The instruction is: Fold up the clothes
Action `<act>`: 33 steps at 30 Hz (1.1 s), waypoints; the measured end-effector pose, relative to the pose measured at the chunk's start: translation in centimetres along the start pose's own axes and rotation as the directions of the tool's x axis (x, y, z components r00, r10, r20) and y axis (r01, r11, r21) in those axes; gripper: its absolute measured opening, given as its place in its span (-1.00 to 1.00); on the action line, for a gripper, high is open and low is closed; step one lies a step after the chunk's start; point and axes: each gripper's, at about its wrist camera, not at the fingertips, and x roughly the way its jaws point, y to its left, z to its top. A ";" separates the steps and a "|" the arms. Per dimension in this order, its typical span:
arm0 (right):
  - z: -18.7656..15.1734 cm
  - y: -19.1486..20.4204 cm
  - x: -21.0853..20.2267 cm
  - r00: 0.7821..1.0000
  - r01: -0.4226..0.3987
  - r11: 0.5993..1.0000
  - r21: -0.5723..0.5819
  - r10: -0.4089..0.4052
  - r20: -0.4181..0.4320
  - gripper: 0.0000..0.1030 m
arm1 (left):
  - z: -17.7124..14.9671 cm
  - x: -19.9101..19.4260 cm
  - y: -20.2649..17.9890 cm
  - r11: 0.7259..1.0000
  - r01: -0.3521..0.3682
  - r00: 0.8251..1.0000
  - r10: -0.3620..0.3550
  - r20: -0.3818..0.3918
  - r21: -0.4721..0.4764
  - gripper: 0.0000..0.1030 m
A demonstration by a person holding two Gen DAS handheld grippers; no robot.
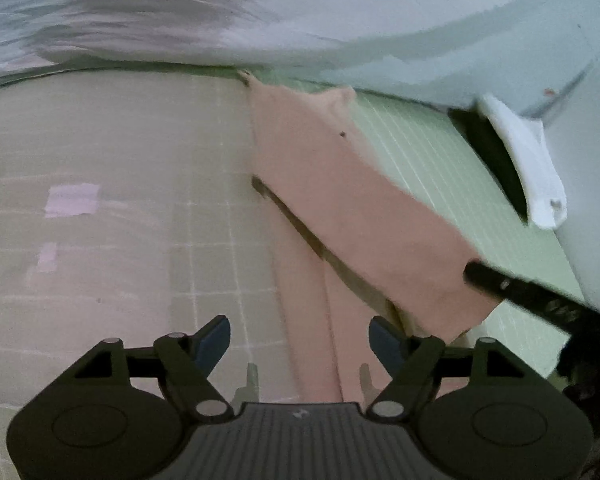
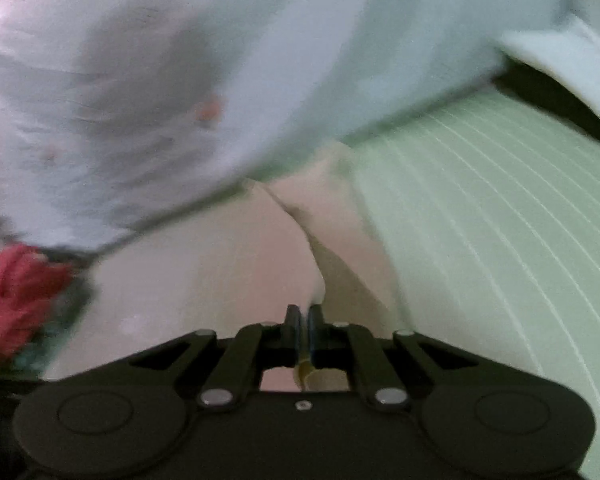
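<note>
Pink cloth (image 2: 228, 264) pinched at edge in right gripper (image 2: 303, 320), jaws clamped tight on it. Left gripper (image 1: 300, 344) wide open, nothing between, hovering over same cloth on green mat (image 1: 428, 152). Pale blue carrot-print garment (image 1: 380, 28) heaped behind.

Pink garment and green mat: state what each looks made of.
Pink garment: soft matte fabric, likely knit or cotton; it creases and drapes where lifted. Green mat: smooth, faintly glossy, probably vinyl or rubber; flat with printed white grid lines.

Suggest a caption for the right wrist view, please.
Right gripper shut on pink cloth over green mat.
</note>
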 end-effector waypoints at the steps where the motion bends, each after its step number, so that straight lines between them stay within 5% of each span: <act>1: -0.6 -0.7 0.2 0.999 0.025 0.999 0.034 -0.024 -0.021 -0.91 | -0.2 0.2 -0.3 1.000 0.003 1.000 -0.002 -0.009 0.014 0.50; 5: -2.3 -2.2 -0.5 0.997 0.062 0.991 0.121 -0.055 -0.058 -0.91 | -1.6 0.1 -1.2 0.999 0.017 0.999 -0.015 -0.035 0.052 0.50; 10: -2.0 -2.7 -3.6 0.998 -0.056 0.977 0.205 0.047 0.050 -0.91 | -2.3 -0.5 -1.1 1.000 -0.001 1.000 0.002 -0.019 0.024 0.50; 16: -4.2 -5.0 -1.7 0.995 0.048 0.968 0.245 -0.025 -0.098 -0.86 | -2.7 0.2 -1.5 1.000 -0.006 0.999 0.006 -0.039 -0.012 0.50; 19: -3.8 -4.9 -2.2 0.995 0.077 0.975 0.208 -0.060 -0.083 -0.39 | -3.2 0.6 -2.0 1.000 -0.022 0.998 0.021 -0.059 -0.015 0.50; 20: -3.5 -4.7 -2.4 0.995 0.088 0.979 0.183 -0.076 -0.072 -0.04 | -3.3 0.8 -2.1 0.999 -0.026 0.997 0.024 -0.068 -0.024 0.50; 21: -3.3 -4.5 -2.5 0.994 0.098 0.984 0.151 -0.089 -0.066 0.10 | -3.5 1.0 -2.2 0.999 -0.026 0.997 0.023 -0.076 -0.034 0.50; 23: -3.0 -4.1 -2.1 0.991 0.113 0.991 0.078 -0.107 -0.077 0.14 | -3.8 1.5 -2.4 0.998 -0.030 0.996 0.025 -0.090 -0.055 0.50; 26: -2.9 -3.4 -1.2 0.986 0.133 0.990 -0.041 -0.136 -0.100 0.50 | -4.2 2.2 -3.1 0.995 -0.079 0.993 0.073 -0.094 -0.065 0.49; 33: -2.8 -2.9 1.1 0.983 0.056 0.979 -0.195 -0.088 -0.159 0.53 | -4.8 3.7 -4.3 0.978 -0.201 0.976 0.194 -0.103 -0.054 0.49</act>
